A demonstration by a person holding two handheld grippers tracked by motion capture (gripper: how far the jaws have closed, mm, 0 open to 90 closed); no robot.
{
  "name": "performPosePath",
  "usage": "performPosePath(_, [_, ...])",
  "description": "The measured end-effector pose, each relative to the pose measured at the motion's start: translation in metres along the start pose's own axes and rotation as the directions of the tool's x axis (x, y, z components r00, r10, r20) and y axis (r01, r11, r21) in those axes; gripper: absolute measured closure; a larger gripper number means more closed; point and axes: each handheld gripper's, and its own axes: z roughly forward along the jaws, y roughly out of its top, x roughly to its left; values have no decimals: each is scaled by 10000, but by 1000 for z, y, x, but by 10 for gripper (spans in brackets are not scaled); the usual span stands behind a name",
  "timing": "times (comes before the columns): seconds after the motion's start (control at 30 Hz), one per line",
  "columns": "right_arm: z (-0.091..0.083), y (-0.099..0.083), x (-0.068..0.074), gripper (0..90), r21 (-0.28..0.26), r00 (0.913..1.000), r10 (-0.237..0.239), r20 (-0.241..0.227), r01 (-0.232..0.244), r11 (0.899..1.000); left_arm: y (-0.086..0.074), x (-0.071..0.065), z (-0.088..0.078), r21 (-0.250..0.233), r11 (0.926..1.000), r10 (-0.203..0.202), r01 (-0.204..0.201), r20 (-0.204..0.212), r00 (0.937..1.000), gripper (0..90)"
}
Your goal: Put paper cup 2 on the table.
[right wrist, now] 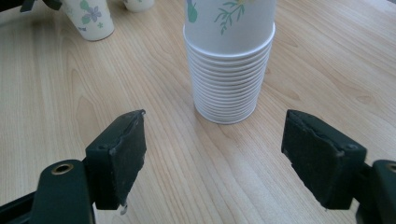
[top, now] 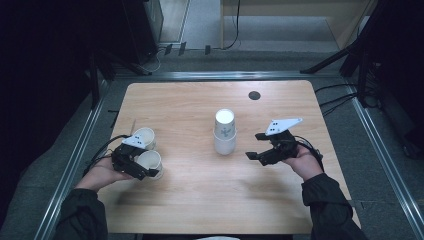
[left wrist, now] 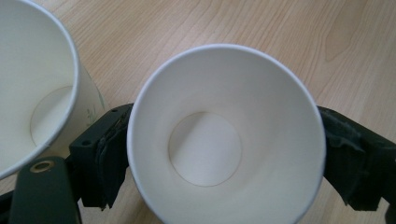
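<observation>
Two white paper cups stand mouth-up near the table's left edge. The nearer cup (top: 149,159) (left wrist: 205,154) sits between the jaws of my left gripper (top: 148,169) (left wrist: 224,158); the pads stand just outside its rim and do not seem to press on it. The second cup (top: 145,136) (left wrist: 32,93) stands right beside it. A stack of upside-down flower-printed cups (top: 224,132) (right wrist: 229,70) stands mid-table. My right gripper (top: 253,146) (right wrist: 215,149) is open, just right of the stack and pointing at it, with nothing between its jaws.
A dark round hole (top: 254,95) lies in the wooden table (top: 200,195) near its far edge. Metal rails, cables and dark stands surround the table. In the right gripper view the two loose cups (right wrist: 91,18) show at the upper left.
</observation>
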Motion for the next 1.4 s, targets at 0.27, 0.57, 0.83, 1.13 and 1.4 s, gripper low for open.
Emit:
performPosePath(0.27, [0,0,0,222,25,10000,21,-22,-21,10000,3,-2,-9,-277,9996,23,-23,29,10000,123])
performPosePath(0.57, [1,1,1,222,49,9999,-94,-93,94,9999,9,-1,-23,-800,9967,-144,134,-118,9998,101])
performPosePath(0.83, [1,0,2,222,77,9999,-137,-91,138,9999,20,-8,-36,-1284,9916,-226,185,-308,9993,112])
performPosePath(1.13, [0,-1,4,222,128,9998,-173,-73,174,9998,40,-20,-37,-1591,9872,-101,58,-263,9996,114])
performPosePath(1.4, [-2,-4,6,222,178,9998,-206,-24,206,9996,58,-32,-31,-1738,9848,-88,46,-238,9997,117])
